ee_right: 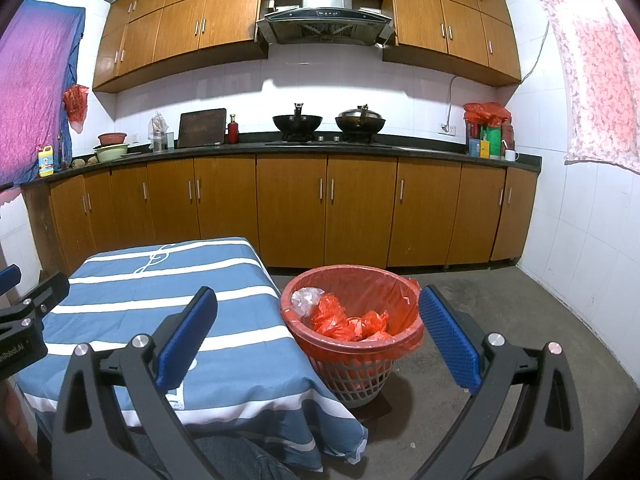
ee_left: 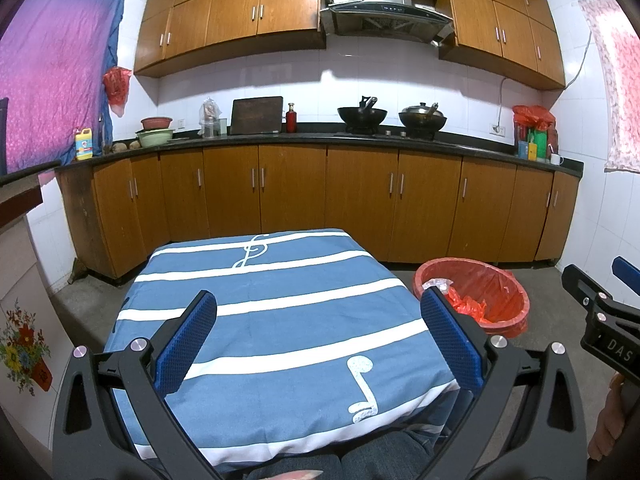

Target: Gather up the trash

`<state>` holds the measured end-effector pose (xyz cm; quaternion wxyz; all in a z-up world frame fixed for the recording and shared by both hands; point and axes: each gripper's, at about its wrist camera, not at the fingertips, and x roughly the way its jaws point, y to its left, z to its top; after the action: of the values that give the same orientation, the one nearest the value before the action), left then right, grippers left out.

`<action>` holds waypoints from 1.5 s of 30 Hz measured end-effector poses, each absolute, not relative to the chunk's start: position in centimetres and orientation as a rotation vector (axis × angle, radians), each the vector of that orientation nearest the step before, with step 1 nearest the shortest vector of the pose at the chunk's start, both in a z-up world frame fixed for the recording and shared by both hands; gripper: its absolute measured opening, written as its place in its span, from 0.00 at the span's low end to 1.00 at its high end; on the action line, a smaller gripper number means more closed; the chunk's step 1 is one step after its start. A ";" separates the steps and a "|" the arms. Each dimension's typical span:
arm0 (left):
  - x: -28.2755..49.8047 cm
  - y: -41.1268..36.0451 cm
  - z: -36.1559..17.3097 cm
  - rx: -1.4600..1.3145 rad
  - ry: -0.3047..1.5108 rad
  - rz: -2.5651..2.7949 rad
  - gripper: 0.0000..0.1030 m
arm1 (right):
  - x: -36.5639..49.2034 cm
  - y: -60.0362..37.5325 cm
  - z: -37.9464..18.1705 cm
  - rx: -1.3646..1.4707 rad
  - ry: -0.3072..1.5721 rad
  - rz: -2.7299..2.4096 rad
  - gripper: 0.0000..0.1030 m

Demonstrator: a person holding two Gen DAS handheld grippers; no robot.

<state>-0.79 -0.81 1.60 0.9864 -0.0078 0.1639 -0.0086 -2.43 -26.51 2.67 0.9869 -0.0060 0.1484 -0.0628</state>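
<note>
now both grippers (ee_left: 318, 336) (ee_right: 318, 334) wide apart

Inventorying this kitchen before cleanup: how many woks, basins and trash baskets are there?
Woks: 2
Basins: 2
Trash basket: 1
Total: 5

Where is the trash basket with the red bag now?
The trash basket stands on the floor beside the right edge of the striped table, central in the right wrist view, in front of the lower cabinets.
</note>
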 end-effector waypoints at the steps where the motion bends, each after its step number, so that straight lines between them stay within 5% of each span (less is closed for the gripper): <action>1: -0.8 -0.8 1.6 -0.015 0.329 -0.017 0.98 | -2.4 -26.5 2.7 -0.012 0.298 -0.126 0.96; 45: -0.6 -0.9 0.9 -0.018 0.338 -0.022 0.98 | -2.6 -26.2 2.3 -0.007 0.305 -0.127 0.96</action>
<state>-0.62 -0.89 0.91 0.9857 -0.0091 0.1681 -0.0110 -2.65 -26.20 2.34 0.9864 -0.0037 0.1518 -0.0632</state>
